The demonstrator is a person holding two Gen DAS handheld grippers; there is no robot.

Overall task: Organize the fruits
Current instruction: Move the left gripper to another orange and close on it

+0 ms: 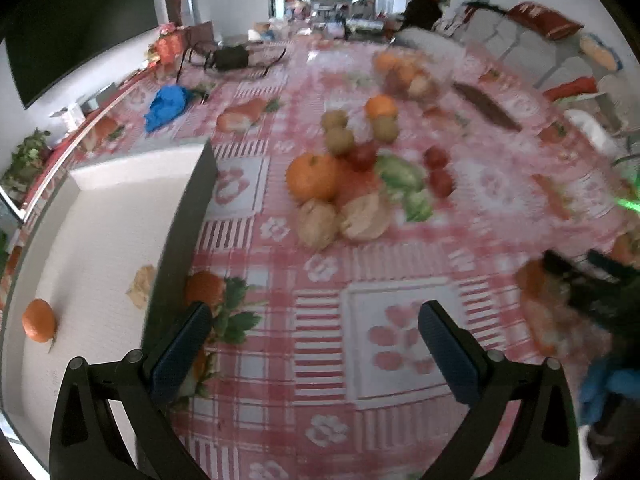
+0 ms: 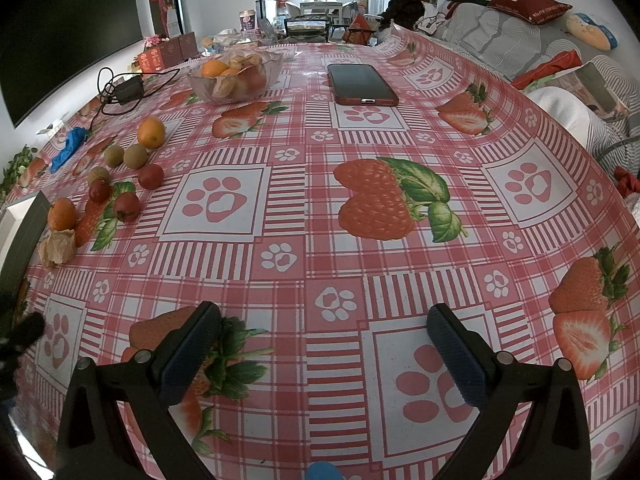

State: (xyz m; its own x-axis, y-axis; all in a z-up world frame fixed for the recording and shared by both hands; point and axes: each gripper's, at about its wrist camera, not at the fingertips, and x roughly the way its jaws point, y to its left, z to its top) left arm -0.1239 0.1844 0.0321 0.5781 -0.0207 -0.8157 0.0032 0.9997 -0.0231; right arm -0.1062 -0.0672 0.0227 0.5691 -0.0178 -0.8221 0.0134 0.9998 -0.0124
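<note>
checkered tablecloth point(image 2: 320, 208) holds scattered oranges point(image 2: 151, 133), small red fruits point(image 2: 151, 176).

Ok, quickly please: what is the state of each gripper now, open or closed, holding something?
Left gripper: open, holding nothing.
Right gripper: open, holding nothing.

tablecloth: red-and-white checked plastic tablecloth point(image 2: 320, 248) with strawberry and paw prints, covers the whole table
phone: dark smartphone in a red case point(image 2: 360, 83), lying flat, screen up, at the far side
charger: black power adapter with a tangled cable point(image 2: 127, 89), far left
blue thing: crumpled blue cloth or bag point(image 2: 69, 145) near the left edge, can't tell which
tv: big dark screen point(image 2: 60, 32) on the left wall
sofa: grey sofa with a red cushion point(image 2: 528, 5) on the right
</note>
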